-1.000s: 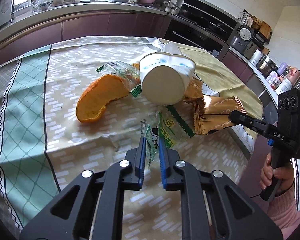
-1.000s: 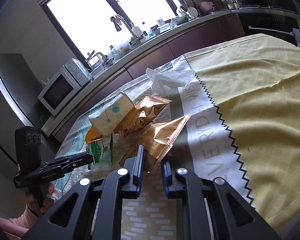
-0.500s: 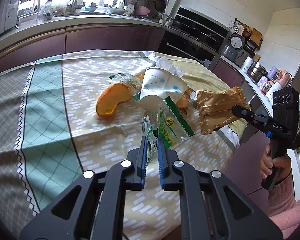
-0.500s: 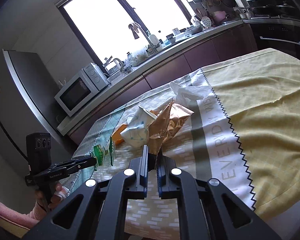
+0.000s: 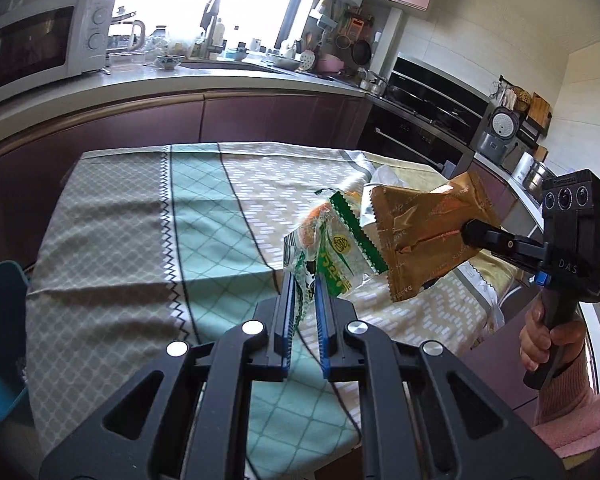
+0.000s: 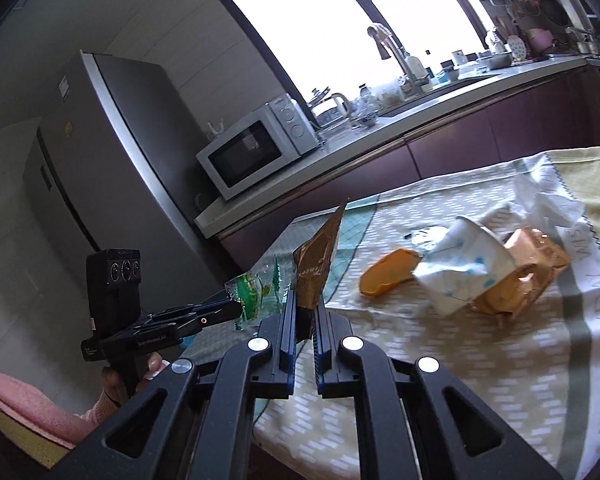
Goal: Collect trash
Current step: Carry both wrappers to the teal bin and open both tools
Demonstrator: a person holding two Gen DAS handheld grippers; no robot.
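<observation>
Behind the patterned tablecloth, a kitchen counter.

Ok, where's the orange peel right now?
In the right wrist view, the orange peel lies on the tablecloth right of centre, just left of the tipped paper cup.

Bright window, maroon cabinets, grey fridge

1. Clear plastic wrapper: green zigzag-edged band, green print.
2. Crinkled foil snack bag: golden brown.
3. Paper cup: white, blue dots.
4. Curved fruit peel: orange.
5. Tablecloth: mint lattice, beige dashes, yellow at the far edge.
</observation>
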